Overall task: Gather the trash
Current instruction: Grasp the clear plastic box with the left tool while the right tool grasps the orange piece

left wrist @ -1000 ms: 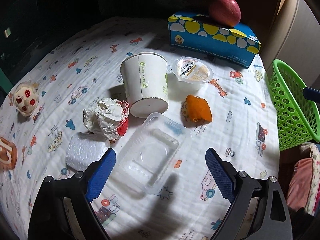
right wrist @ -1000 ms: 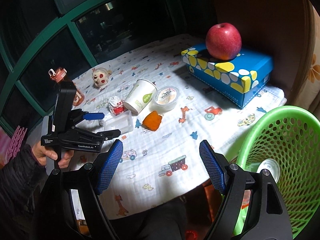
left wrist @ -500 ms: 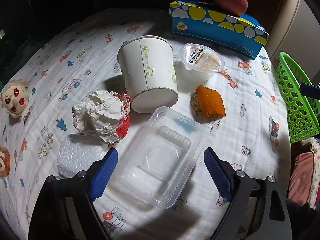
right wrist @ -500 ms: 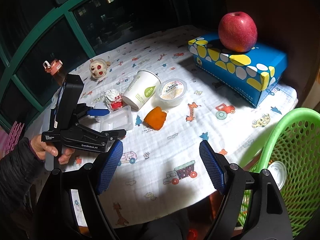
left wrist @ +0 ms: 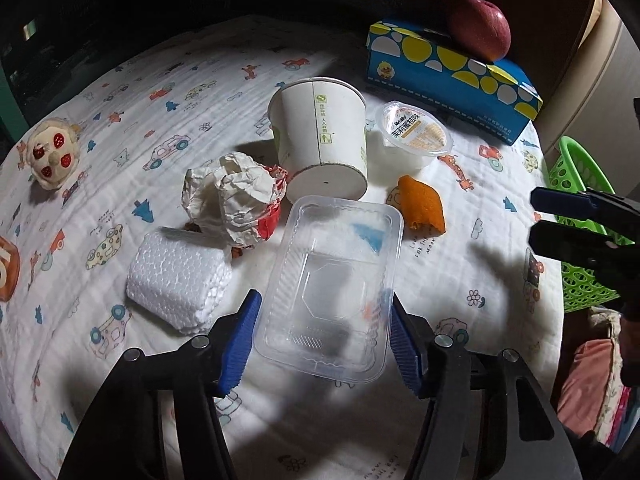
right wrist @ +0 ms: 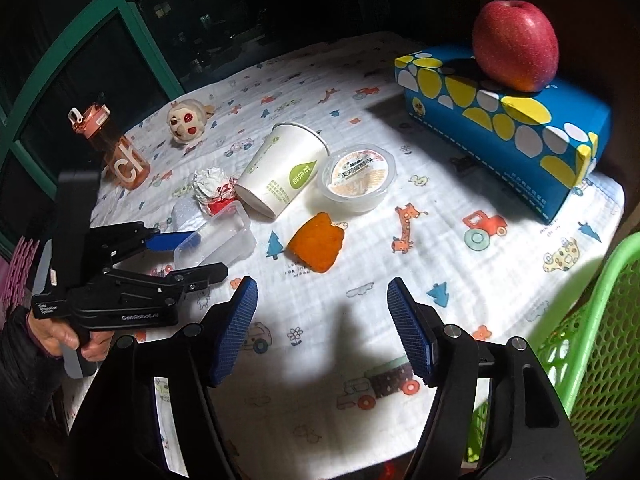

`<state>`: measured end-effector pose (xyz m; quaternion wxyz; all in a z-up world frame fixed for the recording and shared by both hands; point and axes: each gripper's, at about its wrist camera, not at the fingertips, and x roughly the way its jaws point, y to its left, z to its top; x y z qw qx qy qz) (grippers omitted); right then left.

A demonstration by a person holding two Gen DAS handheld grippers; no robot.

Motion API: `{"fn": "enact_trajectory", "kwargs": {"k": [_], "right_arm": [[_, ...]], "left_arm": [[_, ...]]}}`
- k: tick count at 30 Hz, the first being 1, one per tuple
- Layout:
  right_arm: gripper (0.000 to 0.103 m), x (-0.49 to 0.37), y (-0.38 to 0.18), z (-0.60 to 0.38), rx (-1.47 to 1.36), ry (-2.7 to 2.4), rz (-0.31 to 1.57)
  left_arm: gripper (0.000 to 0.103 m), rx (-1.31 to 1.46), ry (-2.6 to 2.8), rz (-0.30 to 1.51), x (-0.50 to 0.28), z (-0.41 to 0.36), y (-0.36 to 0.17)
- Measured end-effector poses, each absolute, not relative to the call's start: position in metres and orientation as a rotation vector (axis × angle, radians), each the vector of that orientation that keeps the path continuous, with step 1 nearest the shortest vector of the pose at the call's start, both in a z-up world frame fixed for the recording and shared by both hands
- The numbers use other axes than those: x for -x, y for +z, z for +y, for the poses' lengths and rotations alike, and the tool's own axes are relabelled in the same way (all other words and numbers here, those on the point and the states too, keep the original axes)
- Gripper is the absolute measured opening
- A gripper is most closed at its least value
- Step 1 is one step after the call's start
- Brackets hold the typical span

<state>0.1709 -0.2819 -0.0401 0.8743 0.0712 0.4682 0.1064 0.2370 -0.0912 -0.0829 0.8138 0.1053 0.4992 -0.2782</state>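
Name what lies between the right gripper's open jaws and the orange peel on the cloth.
Nothing: only bare printed cloth lies between the right gripper and the orange peel, as the right wrist view shows.

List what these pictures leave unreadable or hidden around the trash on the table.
- Green basket: cut off by the edge in both wrist views; its contents cannot be seen.
- Paper cup: lying down, inside hidden.
- Left gripper: jaws flank the clear plastic tray; pad contact unclear.
- Jelly cup: lid print too small.
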Motion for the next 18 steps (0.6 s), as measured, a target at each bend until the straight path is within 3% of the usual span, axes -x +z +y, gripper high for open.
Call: {"fn": "enact_trajectory", "kwargs": {"k": [18], "right_arm": [[0.056,-0.228,-0.081,-0.251,-0.088,0.183,1.048]], "left_arm": [[0.059,-0.152,-0.554,1.047,-0.221,-0.06,-0.067]]}}
